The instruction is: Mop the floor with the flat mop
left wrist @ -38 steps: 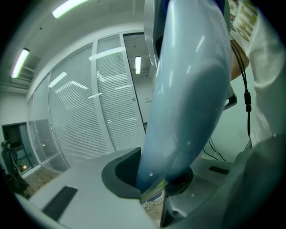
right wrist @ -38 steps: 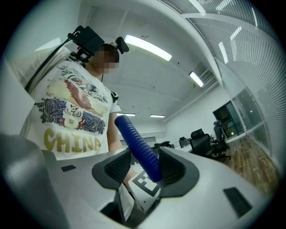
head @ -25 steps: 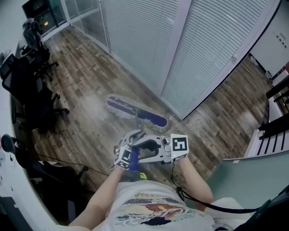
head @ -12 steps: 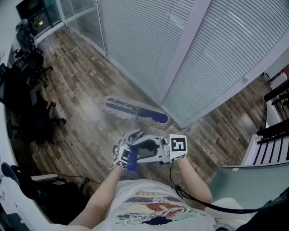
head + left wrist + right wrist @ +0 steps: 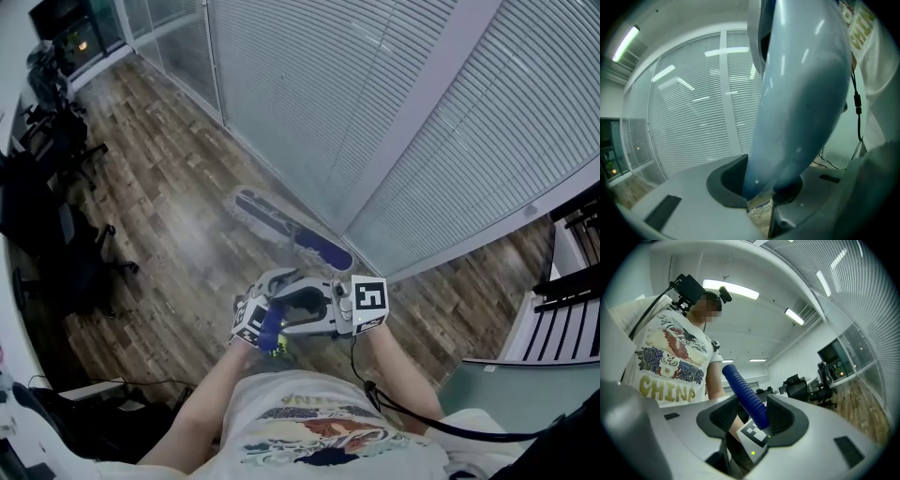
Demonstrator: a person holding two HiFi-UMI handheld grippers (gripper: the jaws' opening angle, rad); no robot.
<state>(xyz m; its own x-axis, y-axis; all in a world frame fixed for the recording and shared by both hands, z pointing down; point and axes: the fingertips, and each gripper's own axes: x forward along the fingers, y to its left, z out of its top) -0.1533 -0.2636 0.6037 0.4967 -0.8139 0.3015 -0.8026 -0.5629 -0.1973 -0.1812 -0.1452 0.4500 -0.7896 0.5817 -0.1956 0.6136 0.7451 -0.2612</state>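
Observation:
The flat mop's blue fringed head [image 5: 291, 228] lies on the wooden floor [image 5: 169, 197], close to the foot of the blind-covered glass wall [image 5: 375, 112]. Its pale pole rises toward me and ends in a ribbed blue grip [image 5: 272, 330]. My left gripper [image 5: 272, 292] is shut on the pale pole [image 5: 797, 93], which fills the left gripper view; the mop's fringe [image 5: 761, 208] shows below the jaws. The right gripper [image 5: 281, 314] is shut on the blue grip [image 5: 745, 394], which slants up between its pads toward my chest.
Black office chairs [image 5: 52, 187] stand along the left side, with a monitor [image 5: 56, 21] in the far corner. A cable [image 5: 122, 380] lies on the floor at lower left. A black rack [image 5: 572, 253] and a white slatted unit [image 5: 553, 328] stand at the right.
The mop head has slid along the floor beside the glass wall and now lies more slanted. Both grippers moved with the handle, keeping their hold.

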